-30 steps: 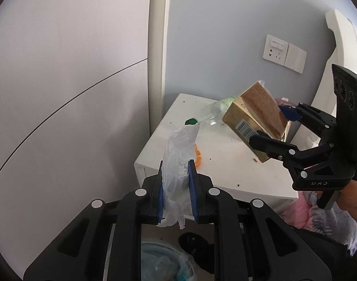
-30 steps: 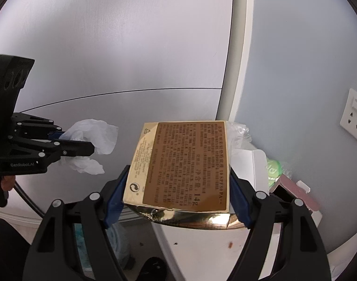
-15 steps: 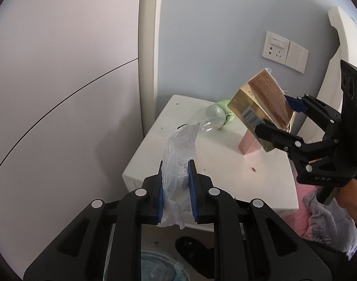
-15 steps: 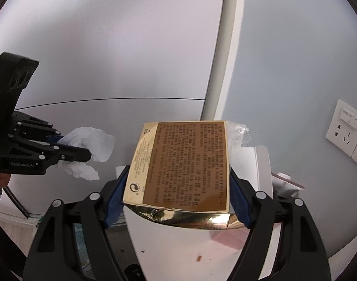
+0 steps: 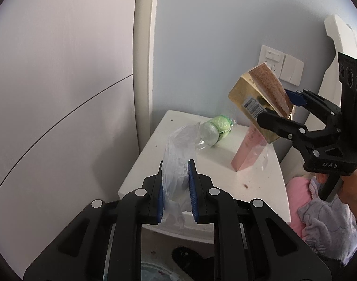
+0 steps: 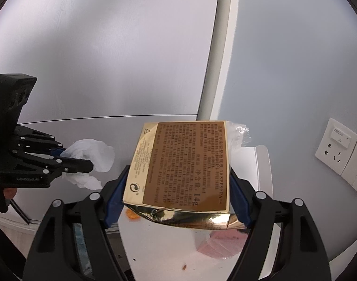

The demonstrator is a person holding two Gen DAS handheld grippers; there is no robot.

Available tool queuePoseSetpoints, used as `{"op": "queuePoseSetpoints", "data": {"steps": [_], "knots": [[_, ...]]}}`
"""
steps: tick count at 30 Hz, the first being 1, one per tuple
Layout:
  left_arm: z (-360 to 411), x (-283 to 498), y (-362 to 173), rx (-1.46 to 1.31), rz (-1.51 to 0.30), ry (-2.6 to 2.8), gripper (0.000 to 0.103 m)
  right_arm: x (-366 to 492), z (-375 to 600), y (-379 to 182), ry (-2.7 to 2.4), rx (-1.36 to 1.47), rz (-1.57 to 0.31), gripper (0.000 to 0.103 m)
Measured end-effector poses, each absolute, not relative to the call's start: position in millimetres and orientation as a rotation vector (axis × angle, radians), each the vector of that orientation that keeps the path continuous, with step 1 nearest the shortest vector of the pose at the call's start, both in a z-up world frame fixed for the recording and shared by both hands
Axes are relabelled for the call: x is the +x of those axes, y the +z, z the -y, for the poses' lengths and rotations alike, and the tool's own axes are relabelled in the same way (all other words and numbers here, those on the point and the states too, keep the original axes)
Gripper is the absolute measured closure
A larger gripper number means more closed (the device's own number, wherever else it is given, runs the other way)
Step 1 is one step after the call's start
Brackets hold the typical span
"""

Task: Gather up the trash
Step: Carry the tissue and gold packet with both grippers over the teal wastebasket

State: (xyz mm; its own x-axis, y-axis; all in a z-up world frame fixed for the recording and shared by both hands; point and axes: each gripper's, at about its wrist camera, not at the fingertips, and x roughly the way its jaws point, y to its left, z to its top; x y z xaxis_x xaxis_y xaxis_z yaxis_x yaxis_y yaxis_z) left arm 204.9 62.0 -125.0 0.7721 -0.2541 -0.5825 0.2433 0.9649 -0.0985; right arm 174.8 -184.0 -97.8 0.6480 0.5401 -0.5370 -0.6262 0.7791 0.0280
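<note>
Left wrist view: the left gripper pinches a crumpled white plastic bag above the white table's near edge. Right wrist view: the right gripper clamps a gold box above the table.

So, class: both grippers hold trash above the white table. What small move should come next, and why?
Probably carry both loads down to the bin glimpsed below the table: the left gripper clamps crumpled plastic, and the right gripper grips the gold box.
</note>
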Motion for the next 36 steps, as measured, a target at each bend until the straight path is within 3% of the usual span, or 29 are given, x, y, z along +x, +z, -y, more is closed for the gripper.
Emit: {"op": "queuePoseSetpoints", "data": {"steps": [12, 36], "knots": [[-90, 169, -121, -0.038, -0.621, -0.219, 0.087, 153, 157, -93, 0.767, -0.121, -0.597, 0.030], [-181, 83, -166, -0.142, -0.667, -0.050, 0.087, 106, 57, -119, 1.002, -0.165, -0.693, 0.030]]}}
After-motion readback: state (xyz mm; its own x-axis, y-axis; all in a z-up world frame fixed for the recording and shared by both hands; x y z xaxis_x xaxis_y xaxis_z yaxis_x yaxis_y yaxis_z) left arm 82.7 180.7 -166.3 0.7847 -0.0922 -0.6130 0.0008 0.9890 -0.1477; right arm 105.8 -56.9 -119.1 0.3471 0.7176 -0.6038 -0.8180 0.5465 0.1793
